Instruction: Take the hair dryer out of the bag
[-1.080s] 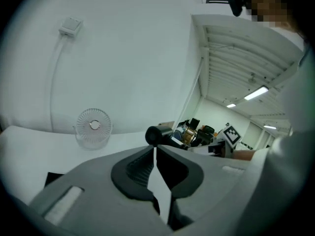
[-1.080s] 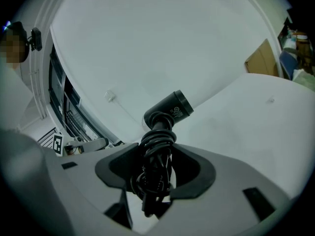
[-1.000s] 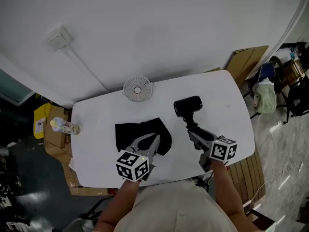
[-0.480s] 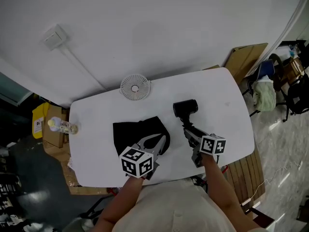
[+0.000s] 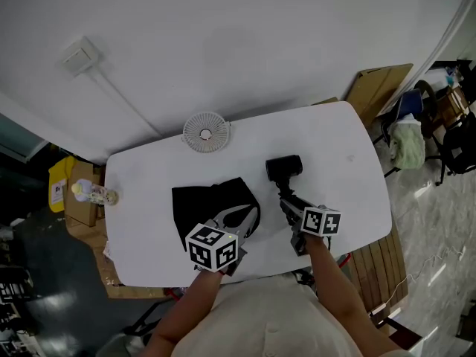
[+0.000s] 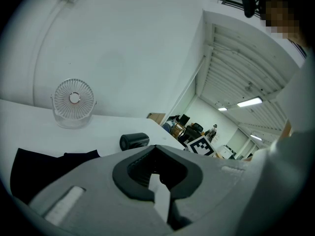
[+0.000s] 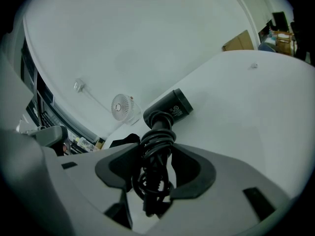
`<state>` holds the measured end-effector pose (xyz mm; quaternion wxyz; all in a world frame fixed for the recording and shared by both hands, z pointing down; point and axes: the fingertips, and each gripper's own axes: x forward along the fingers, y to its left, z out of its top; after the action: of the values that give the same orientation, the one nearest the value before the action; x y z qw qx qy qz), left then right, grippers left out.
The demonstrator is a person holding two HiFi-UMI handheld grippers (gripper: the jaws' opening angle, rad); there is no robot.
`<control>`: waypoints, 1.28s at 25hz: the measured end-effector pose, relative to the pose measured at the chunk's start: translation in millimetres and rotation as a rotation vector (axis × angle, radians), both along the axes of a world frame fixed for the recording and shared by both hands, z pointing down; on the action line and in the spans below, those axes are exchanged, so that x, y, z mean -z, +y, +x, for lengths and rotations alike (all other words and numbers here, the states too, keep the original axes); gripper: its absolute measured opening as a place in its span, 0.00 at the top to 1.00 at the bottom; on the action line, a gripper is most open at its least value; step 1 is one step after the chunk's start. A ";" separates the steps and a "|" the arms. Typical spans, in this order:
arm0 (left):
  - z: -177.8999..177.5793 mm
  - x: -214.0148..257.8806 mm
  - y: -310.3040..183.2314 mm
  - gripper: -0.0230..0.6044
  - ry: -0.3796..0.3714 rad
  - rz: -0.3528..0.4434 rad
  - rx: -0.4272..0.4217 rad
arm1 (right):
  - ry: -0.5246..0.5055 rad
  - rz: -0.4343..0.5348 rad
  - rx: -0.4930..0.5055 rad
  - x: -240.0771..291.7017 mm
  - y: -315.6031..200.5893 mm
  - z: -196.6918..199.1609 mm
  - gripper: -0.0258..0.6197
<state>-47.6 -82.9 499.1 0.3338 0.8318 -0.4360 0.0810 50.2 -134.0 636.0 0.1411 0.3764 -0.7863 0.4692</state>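
Observation:
The black hair dryer (image 5: 284, 167) lies out on the white table (image 5: 342, 147), its barrel pointing away from me and its cord wound round the handle. My right gripper (image 5: 288, 203) is shut on that cord-wrapped handle; in the right gripper view the hair dryer (image 7: 170, 107) sticks out ahead of the right gripper (image 7: 157, 154). The black bag (image 5: 204, 207) lies flat to the dryer's left. My left gripper (image 5: 244, 216) hovers at the bag's near right edge, shut, with nothing seen between its jaws. In the left gripper view the left gripper (image 6: 156, 149) points past the bag (image 6: 34, 171) toward the dryer (image 6: 134, 141).
A small white desk fan (image 5: 206, 132) stands at the table's far edge behind the bag. A bottle (image 5: 93, 193) sits at the table's left edge. Cardboard (image 5: 375, 88) and chairs stand beyond the table's right end.
My right gripper has come down with the hair dryer, bringing it lower over the table. The left gripper has shifted a little over the bag's near edge and stayed shut.

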 end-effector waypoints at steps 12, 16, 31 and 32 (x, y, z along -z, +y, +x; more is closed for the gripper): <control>2.1 -3.3 0.0 0.95 0.009 -0.017 -0.003 | 0.077 0.003 0.051 -11.4 3.1 -3.1 0.62; 4.8 -4.2 0.2 0.95 0.010 -0.019 -0.003 | 0.121 -0.004 0.083 -18.9 8.5 -1.8 0.62; 4.5 -5.2 -3.8 0.95 0.017 -0.021 0.001 | 0.311 0.086 0.197 -13.5 2.9 0.5 0.51; 4.1 -5.0 -4.3 0.95 0.017 -0.019 0.002 | 0.320 0.099 0.202 -10.0 2.2 1.5 0.51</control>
<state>-43.5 -87.1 504.1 0.3457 0.8287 -0.4333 0.0776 51.7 -131.8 646.0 0.2919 0.3718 -0.8098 0.3477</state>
